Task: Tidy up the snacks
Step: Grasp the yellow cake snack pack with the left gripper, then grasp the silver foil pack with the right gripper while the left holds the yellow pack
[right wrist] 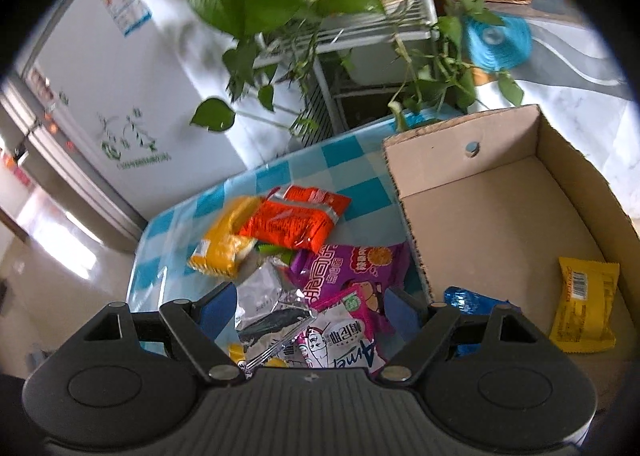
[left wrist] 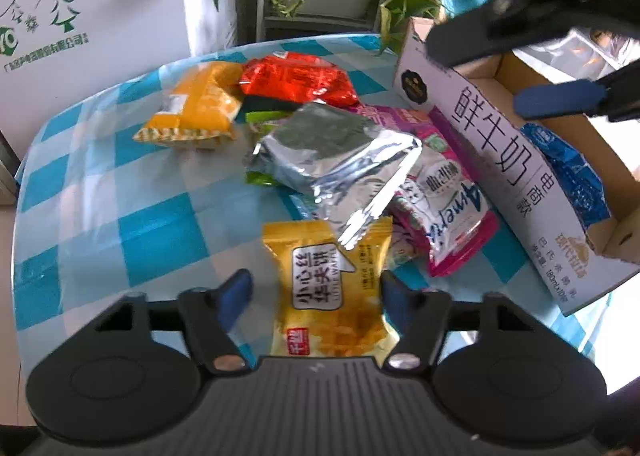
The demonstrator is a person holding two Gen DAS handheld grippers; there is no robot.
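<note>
Left wrist: left claw straddles yellow wafer packet, unclamped; packet lengthwise along fingers.

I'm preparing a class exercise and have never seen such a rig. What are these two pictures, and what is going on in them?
A person holds a two-finger tool in each hand, and each tool carries a wide-angle camera looking along its fingers. One picture comes from the left hand-held gripper, the other from the right hand-held gripper.

On the checked table lies a heap of snacks, among them a silver packet, a red packet and an orange packet. Beside them stands a box already holding two packets.

A wafer packet lies between the left fingers, not clearly gripped. The right one is open and holds nothing.
</note>
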